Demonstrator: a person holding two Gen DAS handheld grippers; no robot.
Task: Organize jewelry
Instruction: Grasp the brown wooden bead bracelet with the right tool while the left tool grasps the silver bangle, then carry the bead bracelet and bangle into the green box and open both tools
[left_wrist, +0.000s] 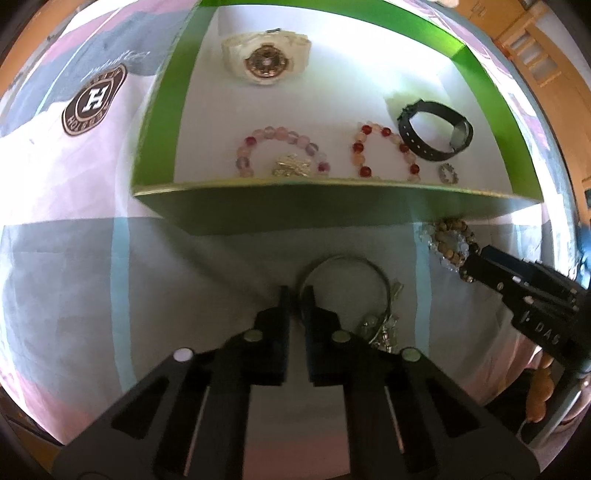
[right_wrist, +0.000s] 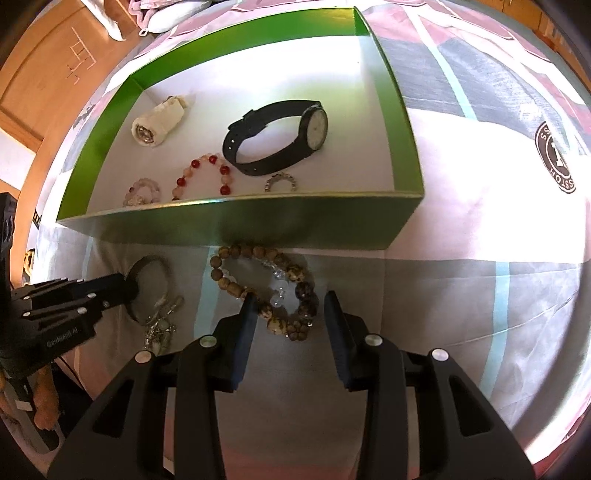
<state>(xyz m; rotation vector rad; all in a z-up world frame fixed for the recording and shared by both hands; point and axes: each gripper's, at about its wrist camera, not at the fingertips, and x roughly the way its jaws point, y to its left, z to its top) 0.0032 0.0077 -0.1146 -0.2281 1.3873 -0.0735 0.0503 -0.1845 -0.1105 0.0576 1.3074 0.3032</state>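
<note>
The green box (right_wrist: 399, 122) lies open on a bed cover (right_wrist: 461, 295) with pink, grey and light blue blocks, and it already keeps several pieces on its white floor: a cream watch (left_wrist: 264, 61), a black watch (right_wrist: 280, 136), a pale pink bead bracelet (left_wrist: 280, 147), a red and peach bead bracelet (right_wrist: 203, 177) and a small silver ring (right_wrist: 280, 182). They lie apart from each other, I think so that each one is easy to see and does not tangle.

Two groups are not yet in the box, and both lie on the cover just in front of its near wall. The left claw (left_wrist: 295, 295) is closed together on the thin rim of a metal bangle (left_wrist: 347, 277), with a small bunch of silver charms (left_wrist: 384, 328) beside it; a pinch on the rim looks like the only way to lift such a thin hoop. The right claw (right_wrist: 290, 308) stands apart, its fingers on both sides of a pile of brown wooden bead bracelets (right_wrist: 258, 291) mixed with a clear crystal one (right_wrist: 279, 284); the left finger seems to touch a bead, but nothing is clamped yet.

On the cover there is a round brown badge (left_wrist: 94, 99) with a big "H". On the right claw body I can read "DAS", on the left one "GenRobot AI"
</note>
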